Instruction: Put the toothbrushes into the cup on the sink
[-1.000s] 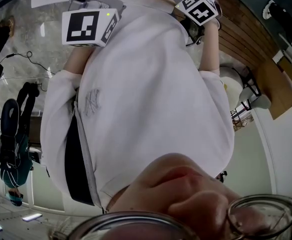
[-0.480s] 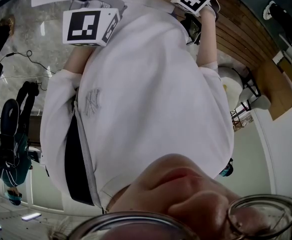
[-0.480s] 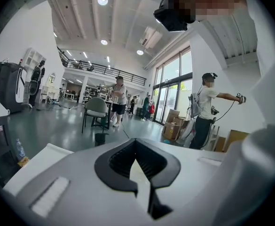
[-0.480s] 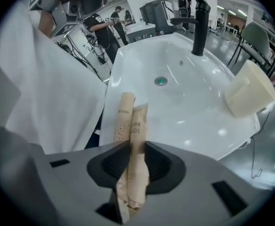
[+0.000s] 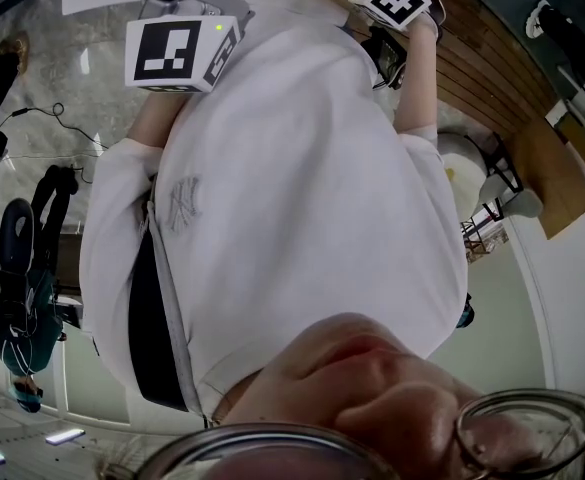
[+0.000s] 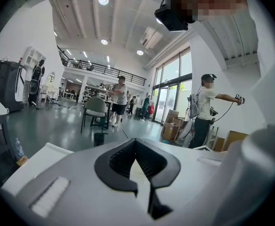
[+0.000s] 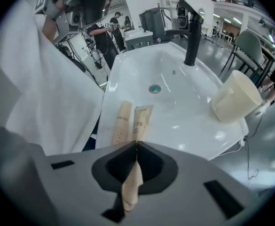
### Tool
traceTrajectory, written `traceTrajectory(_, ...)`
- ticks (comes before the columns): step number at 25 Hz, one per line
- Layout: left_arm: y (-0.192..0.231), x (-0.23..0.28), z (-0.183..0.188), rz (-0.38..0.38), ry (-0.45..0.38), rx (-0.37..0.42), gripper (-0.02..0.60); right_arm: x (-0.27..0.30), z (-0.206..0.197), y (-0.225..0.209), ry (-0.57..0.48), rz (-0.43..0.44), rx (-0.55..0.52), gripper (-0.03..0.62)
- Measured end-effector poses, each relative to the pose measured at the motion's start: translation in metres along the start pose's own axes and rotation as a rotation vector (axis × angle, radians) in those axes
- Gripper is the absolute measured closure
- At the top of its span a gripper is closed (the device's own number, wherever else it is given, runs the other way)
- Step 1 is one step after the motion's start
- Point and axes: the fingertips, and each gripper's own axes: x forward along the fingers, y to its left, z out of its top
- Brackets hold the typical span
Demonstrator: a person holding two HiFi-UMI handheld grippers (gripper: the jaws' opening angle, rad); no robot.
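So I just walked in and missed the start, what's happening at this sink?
A person at a white sink holds a gripper in each hand. The right gripper has just closed its jaws on one wrapped toothbrush on the near rim; a second toothbrush lies beside it. The cream cup sits further along the rim, with neither in it yet. The left gripper faces the room, holding nothing.

Open lab hall w/ mezzanine [image 6: 94, 69], high ceiling [image 6: 88, 18], freestanding sink [image 7: 175, 114].
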Motion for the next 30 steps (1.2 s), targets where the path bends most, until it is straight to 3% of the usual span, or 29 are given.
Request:
traceTrajectory(15,-0.047,-0.001,-0.003,-0.064,-0.006,0.019,0.576,-0.059,-0.004,-0.011,-0.265,-0.193,0.092,0.582)
traceTrajectory(21,-0.046,-0.004,-0.004,-0.102,-0.002,0.026,0.577,-0.071,0.01,-0.012,-0.335,-0.26,0.137,0.582)
traceTrajectory(30,-0.037,0.009,-0.003,-0.142,0.0,0.04,0.576,-0.111,0.037,-0.045,-0.615,-0.417,0.267,0.582)
